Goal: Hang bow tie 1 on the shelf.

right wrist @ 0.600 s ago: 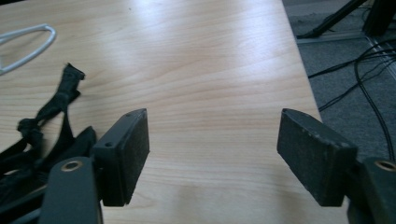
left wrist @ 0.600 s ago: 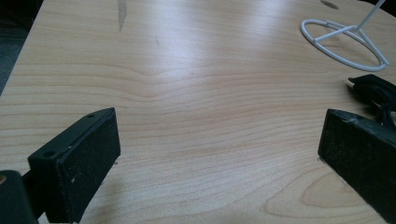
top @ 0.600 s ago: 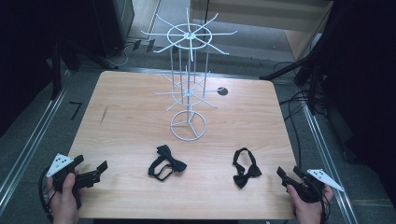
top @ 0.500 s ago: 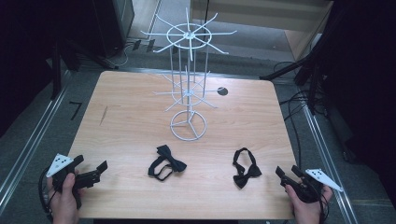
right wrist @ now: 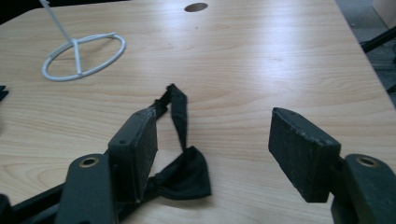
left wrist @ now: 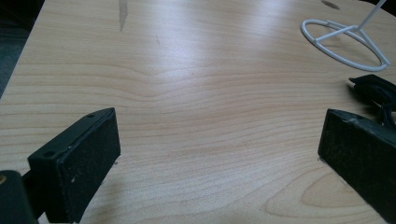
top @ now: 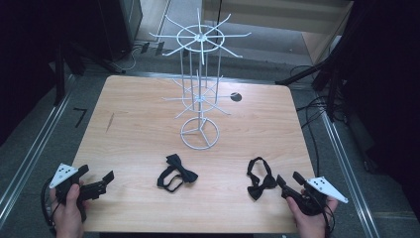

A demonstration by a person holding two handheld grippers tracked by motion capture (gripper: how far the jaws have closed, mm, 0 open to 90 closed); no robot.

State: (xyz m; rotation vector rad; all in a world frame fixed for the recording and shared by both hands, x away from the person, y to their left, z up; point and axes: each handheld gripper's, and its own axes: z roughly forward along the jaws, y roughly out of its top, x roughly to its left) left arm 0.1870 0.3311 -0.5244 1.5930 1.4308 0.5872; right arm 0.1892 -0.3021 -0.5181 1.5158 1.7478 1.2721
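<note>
Two black bow ties lie on the wooden table [top: 138, 114]: one [top: 177, 173] near the front middle, the other [top: 260, 179] at the front right. A white wire rack [top: 199, 99] stands upright in the middle on a ring base [top: 199, 133]. My left gripper [top: 95, 173] rests open at the front left corner, nothing between its jaws [left wrist: 219, 140]. My right gripper [top: 288, 178] is open just right of the second bow tie. In the right gripper view that bow tie [right wrist: 180, 154] lies beside and partly behind the left jaw, outside the gap [right wrist: 215, 140].
A dark round hole [top: 236, 97] marks the table behind the rack, and it is near the top edge in the right gripper view [right wrist: 196, 7]. The rack's base ring [left wrist: 345, 44] and the middle bow tie [left wrist: 373, 88] appear at the right of the left gripper view. Cables lie on the floor at the right.
My right gripper has crept a little to the left, closer to the right bow tie. The left gripper and both bow ties have stayed put.
</note>
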